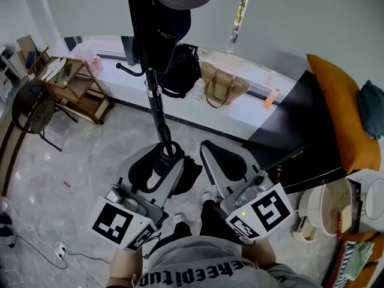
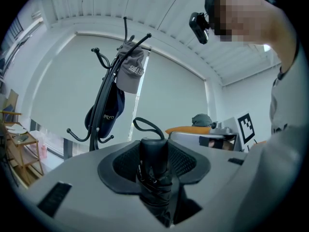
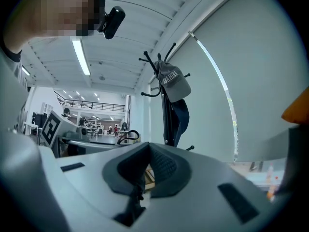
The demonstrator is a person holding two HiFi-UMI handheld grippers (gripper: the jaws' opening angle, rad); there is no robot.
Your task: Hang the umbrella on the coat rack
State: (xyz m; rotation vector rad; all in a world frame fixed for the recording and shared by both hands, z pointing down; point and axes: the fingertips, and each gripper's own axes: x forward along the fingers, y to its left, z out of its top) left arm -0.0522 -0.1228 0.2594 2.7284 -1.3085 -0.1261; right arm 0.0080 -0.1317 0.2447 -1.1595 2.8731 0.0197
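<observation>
1. The left gripper (image 2: 154, 152) is seen with its jaws pinched on the folded black umbrella (image 2: 154, 178). The umbrella is gripped near its handle end and stands upright between the pads. Its strap loop (image 2: 147, 126) sticks out above the jaws.
2. The right gripper (image 3: 147, 153) is seen with its jaws pressed together at the tips, and nothing is held between them. It is carried just beside the left one, close in front of the person's body.
3. The coat rack (image 2: 103, 100) is found ahead of the umbrella and apart from it. A grey cap (image 2: 131, 71) is hung at its top and a dark blue cap (image 2: 108, 114) lower on the pole.
4. The task is judged to be at the carrying stage: the umbrella is in hand, but no part of it is hooked on the rack. The loop is yet to be raised to a hook, slipped over it and let go.
5. Free places are offered by a low hook (image 2: 77, 138) and an upper prong (image 2: 99, 59), both to the left of the caps.
6. In the head view, the floor (image 1: 90, 155) to the left of the rack's foot is seen to be open. A wooden shelf (image 1: 69, 86) and a black chair (image 1: 33, 110) are set well off to the left. A black bag (image 1: 180, 71) sits close behind the pole and a woven bag (image 1: 223, 87) to its right. The right side is therefore judged the tighter approach.
</observation>
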